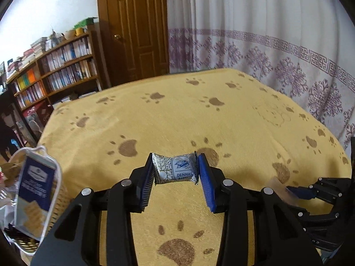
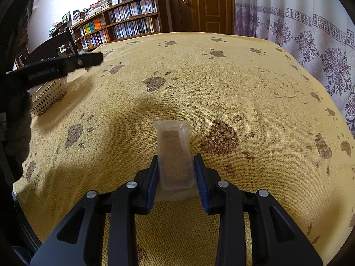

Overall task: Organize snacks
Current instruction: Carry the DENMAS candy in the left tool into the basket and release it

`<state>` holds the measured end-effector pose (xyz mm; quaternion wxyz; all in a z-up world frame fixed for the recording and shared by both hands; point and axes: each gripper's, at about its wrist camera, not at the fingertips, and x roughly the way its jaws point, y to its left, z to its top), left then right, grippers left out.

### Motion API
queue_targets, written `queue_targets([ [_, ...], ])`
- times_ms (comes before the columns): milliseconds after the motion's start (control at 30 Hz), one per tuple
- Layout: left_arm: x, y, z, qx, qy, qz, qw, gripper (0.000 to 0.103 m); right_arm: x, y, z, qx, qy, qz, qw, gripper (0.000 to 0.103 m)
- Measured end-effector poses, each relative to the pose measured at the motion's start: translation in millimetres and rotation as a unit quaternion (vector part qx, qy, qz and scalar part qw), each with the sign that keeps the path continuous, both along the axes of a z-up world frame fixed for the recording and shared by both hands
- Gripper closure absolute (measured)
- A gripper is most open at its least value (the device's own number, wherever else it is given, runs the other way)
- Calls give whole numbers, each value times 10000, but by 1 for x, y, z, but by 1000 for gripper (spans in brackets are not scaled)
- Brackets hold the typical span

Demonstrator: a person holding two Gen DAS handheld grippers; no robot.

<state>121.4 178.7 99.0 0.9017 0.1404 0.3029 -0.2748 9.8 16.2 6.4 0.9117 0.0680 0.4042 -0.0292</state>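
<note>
My left gripper (image 1: 175, 170) is shut on a small white and blue wrapped snack (image 1: 175, 169) marked DENMAS, held above the yellow cloth. At the left edge of the left wrist view a cream perforated basket (image 1: 59, 196) holds a clear pack of crackers with a dark blue label (image 1: 35, 190). My right gripper (image 2: 176, 169) is shut on a clear packet with a brown bar inside (image 2: 175, 153), low over the cloth. The right wrist view shows the left gripper (image 2: 92, 58) hovering over the basket (image 2: 50, 93) at far left. The right gripper (image 1: 299, 191) appears at lower right in the left wrist view.
A yellow cloth with brown paw prints (image 2: 221, 84) covers the table. Behind it stand a bookshelf (image 1: 55, 66), a wooden door (image 1: 137, 26) and a purple-patterned curtain (image 1: 277, 44). A dark sleeve (image 2: 15, 119) fills the left edge of the right wrist view.
</note>
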Motion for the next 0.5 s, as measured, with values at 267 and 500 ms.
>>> queue_targets([
  [267,-4,9,15,0,-307,232,9993,63,0,0,0,2,-2,0,10000,70],
  [500,-5,17,25,-26,-473,359,9982,63,0,0,0,2,-3,0,10000,70],
])
